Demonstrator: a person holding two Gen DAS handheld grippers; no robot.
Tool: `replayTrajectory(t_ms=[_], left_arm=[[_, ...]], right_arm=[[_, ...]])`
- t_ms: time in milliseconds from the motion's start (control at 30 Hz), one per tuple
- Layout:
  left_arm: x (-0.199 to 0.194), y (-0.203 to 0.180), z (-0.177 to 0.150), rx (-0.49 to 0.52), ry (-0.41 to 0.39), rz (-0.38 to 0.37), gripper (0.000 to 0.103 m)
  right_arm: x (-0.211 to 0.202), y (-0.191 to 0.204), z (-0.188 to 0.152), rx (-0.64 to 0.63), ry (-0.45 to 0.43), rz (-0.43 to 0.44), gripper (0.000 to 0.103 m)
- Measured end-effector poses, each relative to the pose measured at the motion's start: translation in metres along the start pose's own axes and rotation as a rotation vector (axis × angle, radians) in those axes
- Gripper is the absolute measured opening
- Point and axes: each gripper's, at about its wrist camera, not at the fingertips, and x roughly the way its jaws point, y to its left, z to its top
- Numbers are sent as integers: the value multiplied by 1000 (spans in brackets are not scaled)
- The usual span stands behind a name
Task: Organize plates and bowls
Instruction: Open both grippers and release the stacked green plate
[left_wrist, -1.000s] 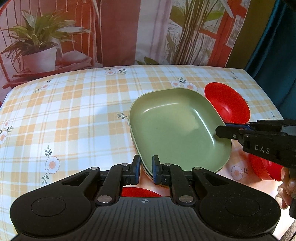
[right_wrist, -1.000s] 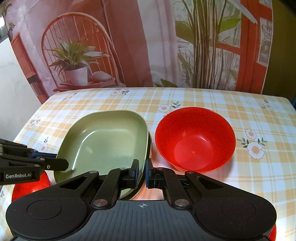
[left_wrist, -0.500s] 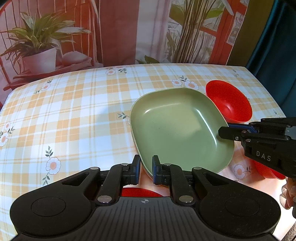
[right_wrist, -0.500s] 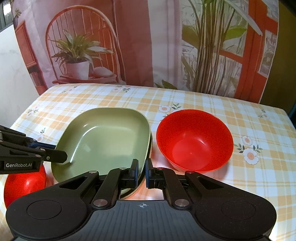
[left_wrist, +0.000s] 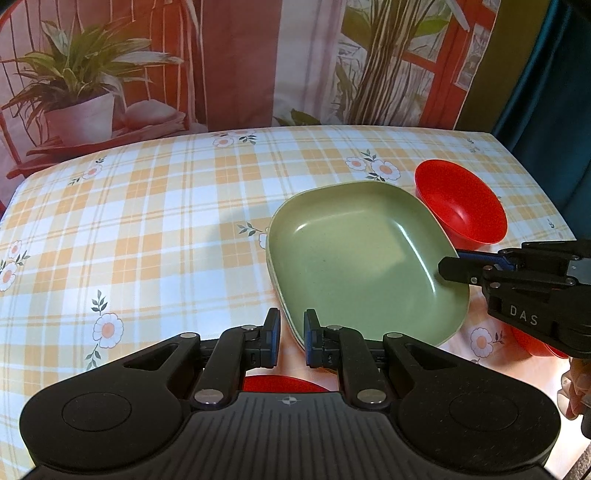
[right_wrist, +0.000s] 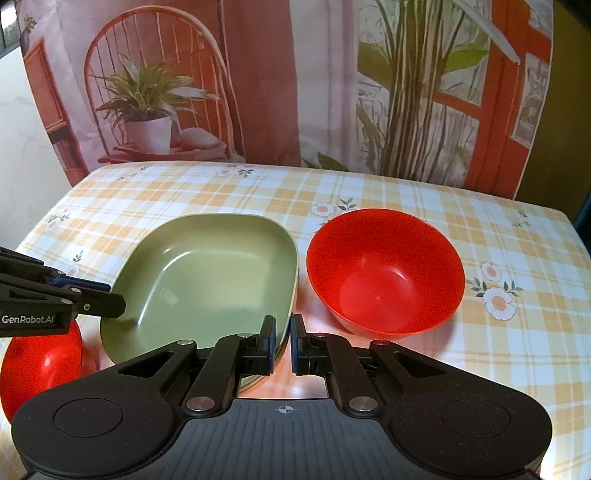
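Your left gripper (left_wrist: 291, 341) and right gripper (right_wrist: 282, 343) each pinch their fingers on opposite near rims of the green plate (left_wrist: 364, 266), both angled downward; red bowl (right_wrist: 384, 273) just right of right fingers

Couldn't see the near corner of the green plate (left_wrist: 354, 258): my left gripper (left_wrist: 291, 338) body covered it in the left wrist view. A red bowl (left_wrist: 280, 384) showed only as a sliver behind that gripper. Another red bowl (left_wrist: 535, 345) sat mostly hidden under the right gripper (left_wrist: 448, 267). In the right wrist view, a red bowl (right_wrist: 40, 362) was cut off at lower left. Fingers (left_wrist: 574, 387) at the right edge were cropped and blurred.
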Motion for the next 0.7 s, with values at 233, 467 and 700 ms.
replayTrajectory(t_ms=[233,467,700], left_arm=[[-5,-1,1,-5,-21,14,14],[-36,0,2,-29,-100,18,14],[-71,-2,-14,-45,-183,47,14]], right_arm=[[0,-3,1,26,-1,7,9],[-23,-6,-3,80,-64,37,17],[-48,5,-23,102,-130,91,19]])
